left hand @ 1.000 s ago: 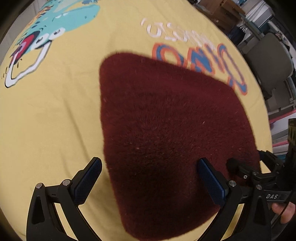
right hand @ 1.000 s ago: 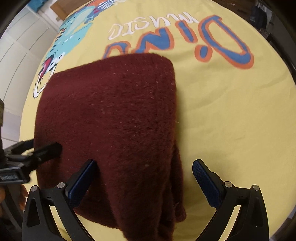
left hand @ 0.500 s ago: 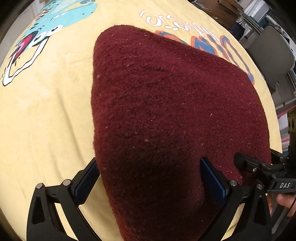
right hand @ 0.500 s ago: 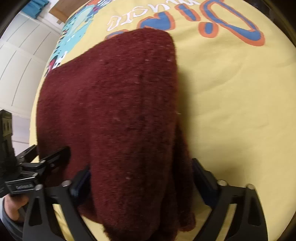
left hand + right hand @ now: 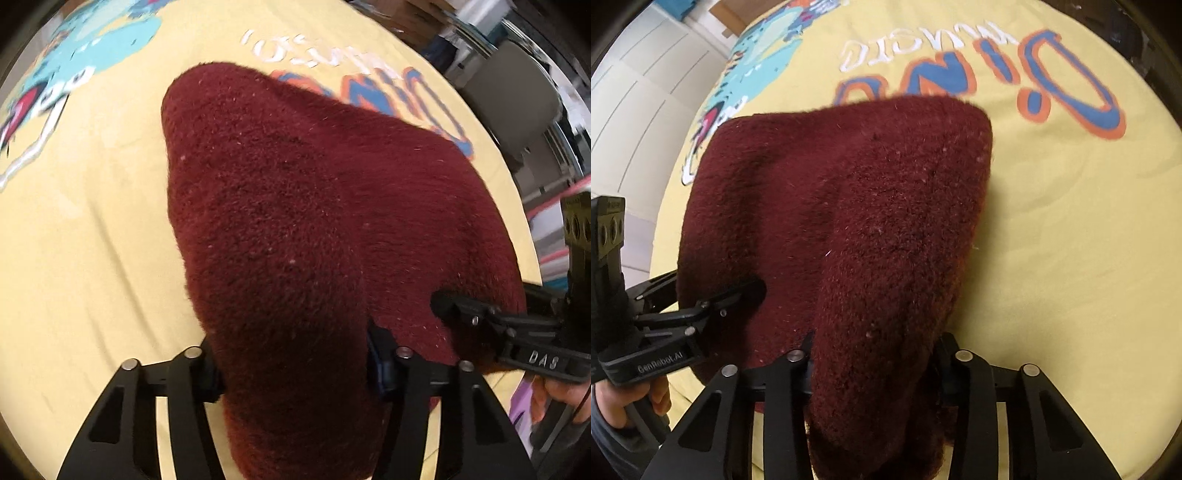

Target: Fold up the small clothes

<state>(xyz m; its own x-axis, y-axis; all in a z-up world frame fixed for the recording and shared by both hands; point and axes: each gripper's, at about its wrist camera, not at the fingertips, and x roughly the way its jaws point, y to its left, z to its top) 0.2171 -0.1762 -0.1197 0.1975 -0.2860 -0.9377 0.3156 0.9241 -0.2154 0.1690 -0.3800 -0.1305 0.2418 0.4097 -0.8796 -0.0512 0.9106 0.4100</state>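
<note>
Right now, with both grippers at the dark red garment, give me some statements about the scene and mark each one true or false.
1. The garment is dark red. True.
2. The garment lies on a plain white sheet. False: the sheet is yellow with printed lettering and a cartoon.
3. Cloth sits between the left gripper pads. True; its jaws are closing.
4. The right gripper hangs clear of the cloth. False: cloth bunches between its closing jaws.
5. Both grippers work the same garment. True.
</note>
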